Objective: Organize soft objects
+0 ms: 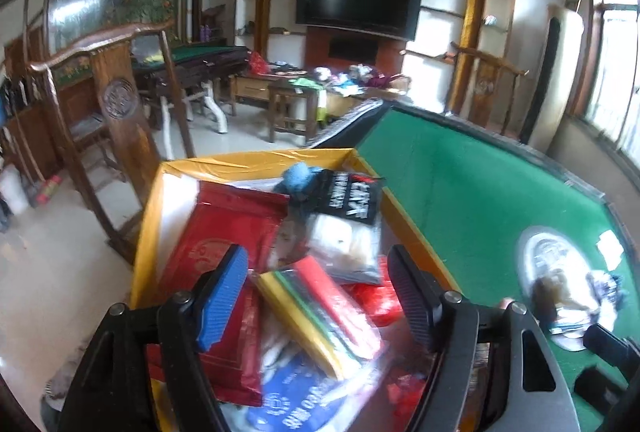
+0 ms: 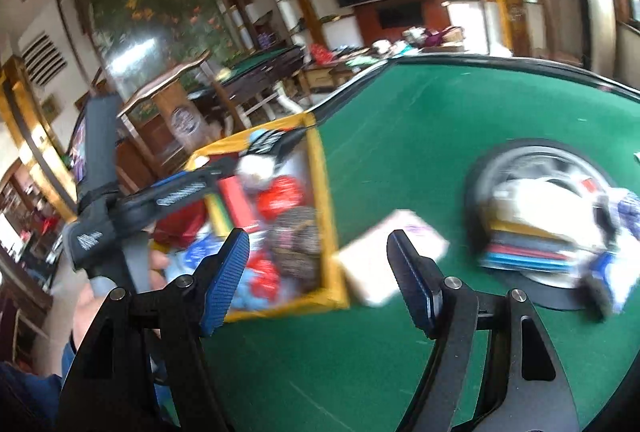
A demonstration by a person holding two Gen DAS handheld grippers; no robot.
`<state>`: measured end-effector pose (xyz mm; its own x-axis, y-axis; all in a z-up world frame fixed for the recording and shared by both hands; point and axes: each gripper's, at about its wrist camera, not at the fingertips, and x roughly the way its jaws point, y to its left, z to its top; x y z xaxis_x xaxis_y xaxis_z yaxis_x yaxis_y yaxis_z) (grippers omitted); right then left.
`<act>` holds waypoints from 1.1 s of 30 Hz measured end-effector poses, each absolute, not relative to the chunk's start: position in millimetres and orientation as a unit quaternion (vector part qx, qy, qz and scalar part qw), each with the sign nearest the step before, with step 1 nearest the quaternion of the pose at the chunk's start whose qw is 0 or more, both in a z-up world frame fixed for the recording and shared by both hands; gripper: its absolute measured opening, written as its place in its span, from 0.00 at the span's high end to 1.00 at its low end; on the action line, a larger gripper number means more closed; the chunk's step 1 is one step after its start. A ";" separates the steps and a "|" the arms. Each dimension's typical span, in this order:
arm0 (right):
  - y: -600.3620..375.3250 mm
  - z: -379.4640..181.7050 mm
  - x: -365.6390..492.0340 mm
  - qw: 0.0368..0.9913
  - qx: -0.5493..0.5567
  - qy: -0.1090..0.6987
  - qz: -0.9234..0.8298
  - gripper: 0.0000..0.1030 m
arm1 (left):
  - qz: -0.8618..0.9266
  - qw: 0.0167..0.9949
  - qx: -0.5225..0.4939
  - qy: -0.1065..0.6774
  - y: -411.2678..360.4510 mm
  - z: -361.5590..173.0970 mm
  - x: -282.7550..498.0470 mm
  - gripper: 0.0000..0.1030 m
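A yellow-rimmed box (image 1: 256,156) sits on the green table (image 1: 460,172), filled with soft packets: a red pouch (image 1: 224,228), a black printed pack (image 1: 352,200), a blue fluffy item (image 1: 298,178) and a striped yellow-green-red pack (image 1: 320,308). My left gripper (image 1: 318,292) hangs open just above the striped pack, its pads apart from it. In the right wrist view my right gripper (image 2: 318,268) is open over the table beside the box (image 2: 320,168). A blurred white packet (image 2: 392,252) lies by the box's near corner, free of the pads. The left gripper (image 2: 180,188) shows over the box.
A pile of soft packets (image 2: 552,228) lies on the round silver plate (image 2: 480,168) in the table's middle, also seen as a pile (image 1: 560,288) from the left wrist. A carved wooden chair (image 1: 120,104) stands left of the box. A person's hand (image 2: 92,308) holds the left gripper.
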<state>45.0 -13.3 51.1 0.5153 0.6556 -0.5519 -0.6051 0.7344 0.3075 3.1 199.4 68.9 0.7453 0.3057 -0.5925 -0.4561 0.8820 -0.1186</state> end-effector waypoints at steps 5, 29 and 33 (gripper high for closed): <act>-86.6 46.4 50.0 0.894 0.073 0.324 0.301 0.30 | 0.133 0.949 -0.124 0.258 179.6 80.8 -2.6 0.29; -236.9 33.1 69.6 0.872 0.298 0.346 0.175 0.30 | -0.027 0.861 0.058 0.504 16.9 6.7 82.2 0.23; -237.1 23.3 78.4 0.880 0.265 0.372 0.129 0.30 | -0.099 0.872 0.063 0.475 -18.1 9.8 52.1 0.26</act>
